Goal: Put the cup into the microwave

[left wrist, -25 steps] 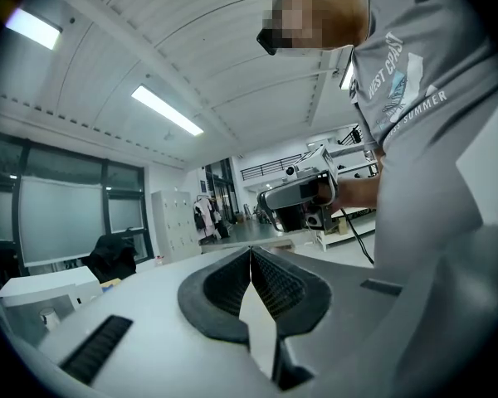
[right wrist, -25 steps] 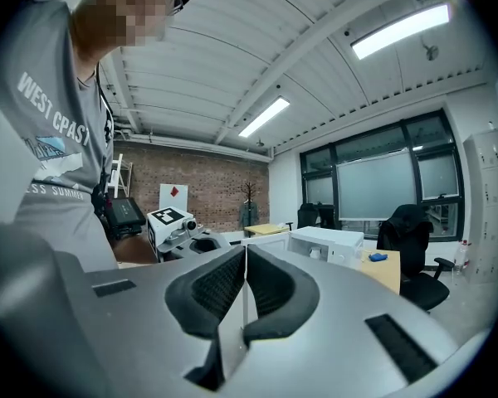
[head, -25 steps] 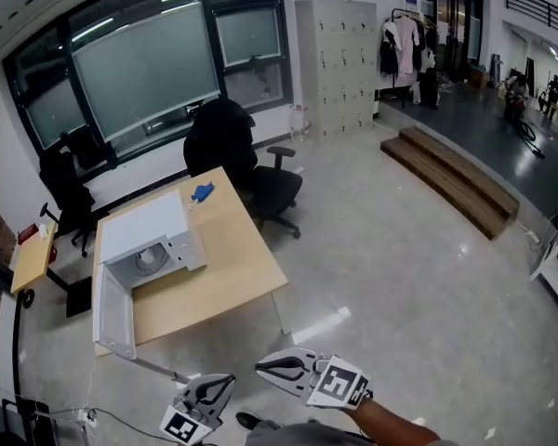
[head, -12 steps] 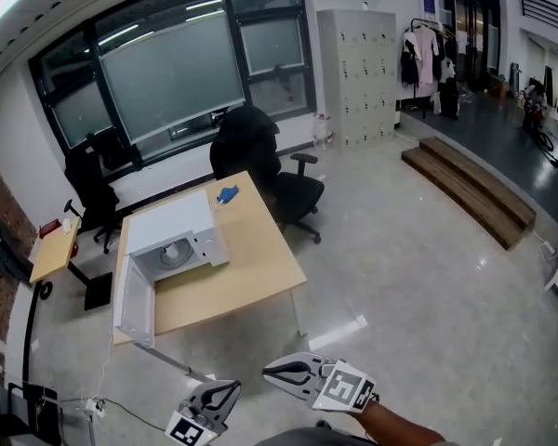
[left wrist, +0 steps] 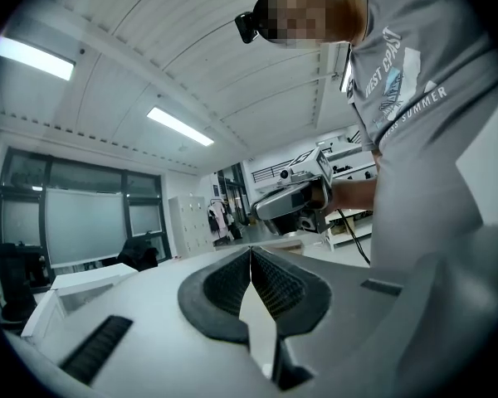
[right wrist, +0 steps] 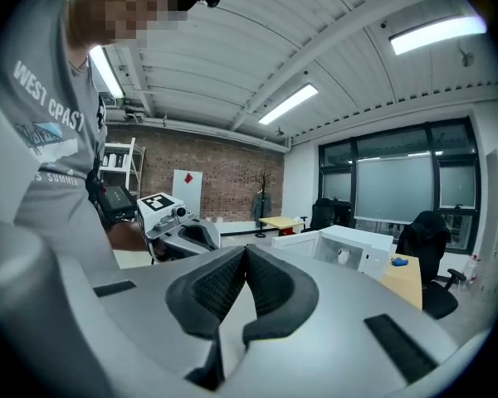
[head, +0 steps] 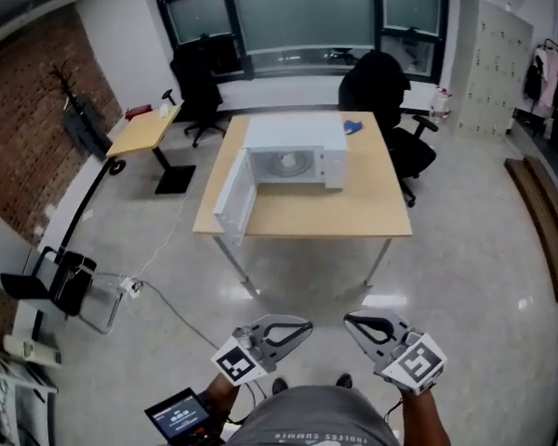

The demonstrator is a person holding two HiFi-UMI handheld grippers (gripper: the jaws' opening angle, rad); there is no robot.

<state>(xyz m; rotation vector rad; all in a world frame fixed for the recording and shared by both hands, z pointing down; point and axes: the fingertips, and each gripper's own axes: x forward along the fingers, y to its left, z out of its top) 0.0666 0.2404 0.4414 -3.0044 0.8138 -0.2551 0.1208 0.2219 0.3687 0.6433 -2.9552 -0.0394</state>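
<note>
A white microwave (head: 293, 137) stands on a wooden table (head: 307, 214) ahead of me, its door (head: 232, 198) swung open to the left. Something pale shows inside its cavity; whether it is a cup I cannot tell. A small blue object (head: 352, 126) lies on the table behind the microwave's right end. Both grippers hang low by my body, far from the table. My left gripper (head: 308, 325) is shut and empty. The right gripper (head: 348, 321) is also shut with nothing between its pads. The right gripper view shows the microwave (right wrist: 349, 247) and the left gripper (right wrist: 183, 230).
Black office chairs (head: 381, 86) stand behind the table, and another (head: 197, 72) by a small side table (head: 149, 128). A cable (head: 158, 249) trails over the floor at left. Brick wall at left, lockers (head: 498, 54) and a wooden step (head: 544, 221) at right.
The view has swung round: the table and microwave, earlier off to the left, now lie straight ahead. Both grippers travelled with me and stay shut.
</note>
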